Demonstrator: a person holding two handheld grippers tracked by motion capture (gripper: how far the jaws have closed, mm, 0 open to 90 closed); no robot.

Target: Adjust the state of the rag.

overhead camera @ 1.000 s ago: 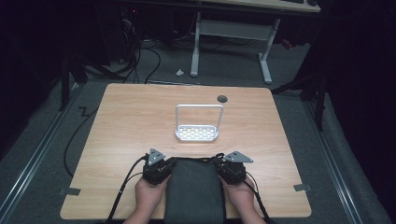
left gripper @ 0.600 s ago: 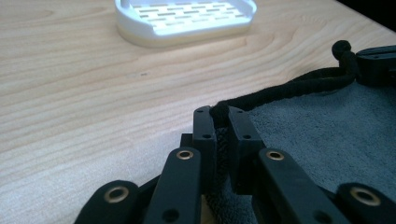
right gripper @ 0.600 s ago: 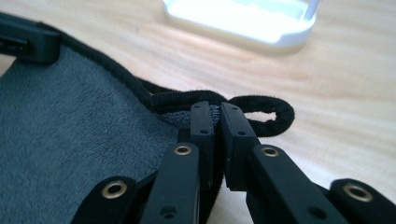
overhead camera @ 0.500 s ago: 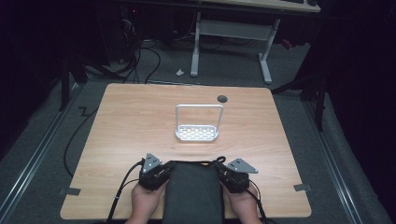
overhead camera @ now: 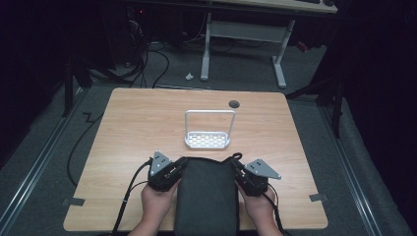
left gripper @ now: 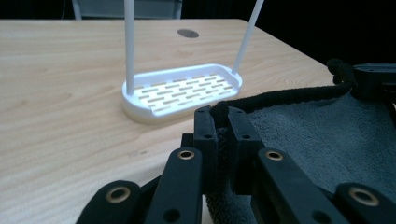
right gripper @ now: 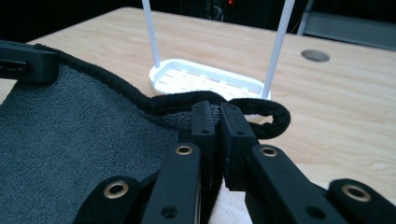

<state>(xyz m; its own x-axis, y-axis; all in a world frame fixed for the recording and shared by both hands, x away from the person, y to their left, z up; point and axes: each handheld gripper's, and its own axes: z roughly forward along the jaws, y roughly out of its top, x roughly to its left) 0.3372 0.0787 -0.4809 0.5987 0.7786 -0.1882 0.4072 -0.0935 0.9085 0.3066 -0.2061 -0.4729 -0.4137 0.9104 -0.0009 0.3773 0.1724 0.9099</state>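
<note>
Grey towel (overhead camera: 206,196) hangs between us: left tool (overhead camera: 172,173) and right tool (overhead camera: 242,174) each clamp a corner, holding it spread before the white rack (overhead camera: 207,132).

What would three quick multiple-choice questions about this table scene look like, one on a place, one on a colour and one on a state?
1. Where does the white rack stand relative to the dark towel?
A. Beyond it, toward the table's far edge
B. On top of it
C. Off the table

2. What colour is the towel?
A. Red
B. Dark grey
C. Yellow

3. How are the left hand-held gripper and the right hand-held gripper set?
A. Both wide open
B. Both shut on the towel's corners
C. Both resting on the rack

Answers: 1 A, the high view shows bare table between rack and towel. 2 B, all views show dark grey terry cloth. 3 B, each gripper view shows jaws pinching the towel's hem.
</note>
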